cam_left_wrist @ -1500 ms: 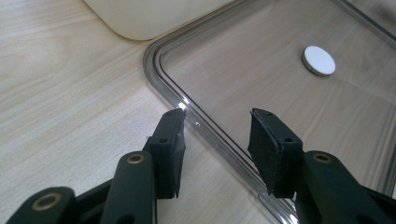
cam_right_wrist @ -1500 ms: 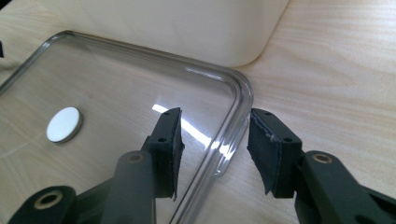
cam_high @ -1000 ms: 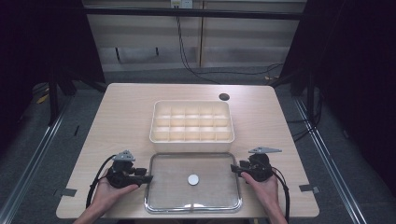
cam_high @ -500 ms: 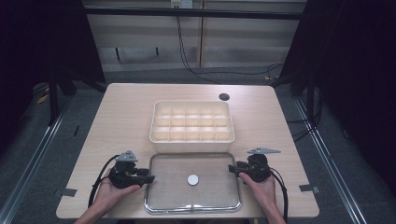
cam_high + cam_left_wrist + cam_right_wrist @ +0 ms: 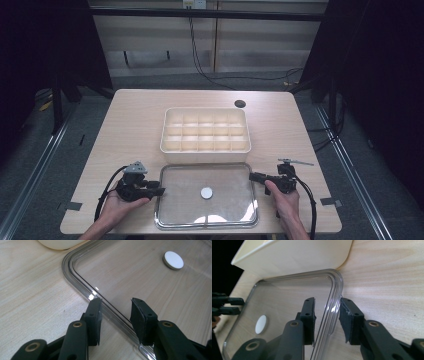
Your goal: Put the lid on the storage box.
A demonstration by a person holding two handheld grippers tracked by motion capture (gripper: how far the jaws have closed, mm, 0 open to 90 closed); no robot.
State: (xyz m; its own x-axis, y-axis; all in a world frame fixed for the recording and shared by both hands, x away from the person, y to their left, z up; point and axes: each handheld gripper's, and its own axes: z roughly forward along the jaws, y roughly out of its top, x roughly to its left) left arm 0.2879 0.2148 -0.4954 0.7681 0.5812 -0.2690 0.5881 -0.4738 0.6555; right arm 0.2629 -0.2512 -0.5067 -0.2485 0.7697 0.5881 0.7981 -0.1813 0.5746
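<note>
A: What is sitting nearest?
B: The clear lid is lying flat at the table's near edge; its front rim is blurring into glare.
A: And the grippers?
B: The left gripper and right gripper are straddling the lid's side rims, jaws spread. The compartment box is sitting just behind.

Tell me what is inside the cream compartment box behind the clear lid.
The cream compartment box shows rows of bare, empty cells. The floor of the nearest row is partly hidden by the front wall. The clear plastic lid lies flat in front, unlifted.
</note>
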